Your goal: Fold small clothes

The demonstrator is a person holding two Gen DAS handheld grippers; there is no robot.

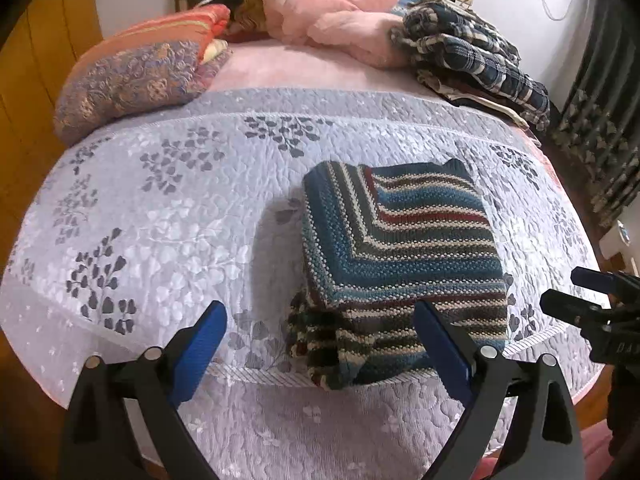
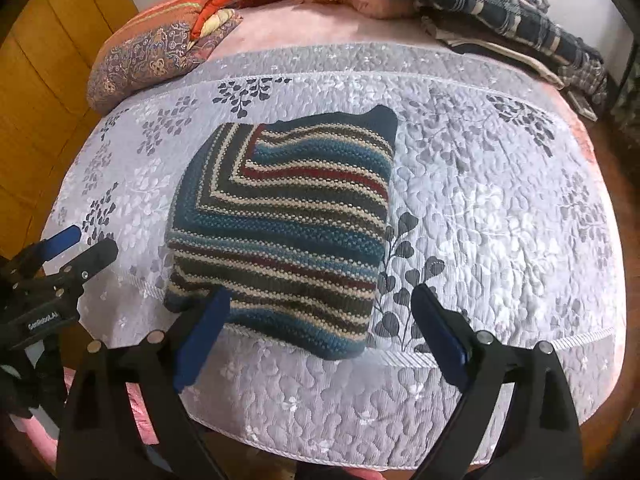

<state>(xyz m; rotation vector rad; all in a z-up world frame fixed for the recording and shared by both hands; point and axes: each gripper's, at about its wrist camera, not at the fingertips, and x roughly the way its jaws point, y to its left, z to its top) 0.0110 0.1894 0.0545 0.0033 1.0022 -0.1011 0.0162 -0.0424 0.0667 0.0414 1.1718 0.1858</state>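
The left gripper has its blue-padded fingers spread wide, holding nothing; the right gripper is likewise wide apart and empty. Between and just ahead of them, the folded striped knit garment lies at the near edge of the grey quilt

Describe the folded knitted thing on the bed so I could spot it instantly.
Start at the grey leaf-patterned bedspread; near its front edge, apart from the pillows, lies the striped sweater, folded into a square. It alone has narrow blue, red, cream and dark knitted stripes.
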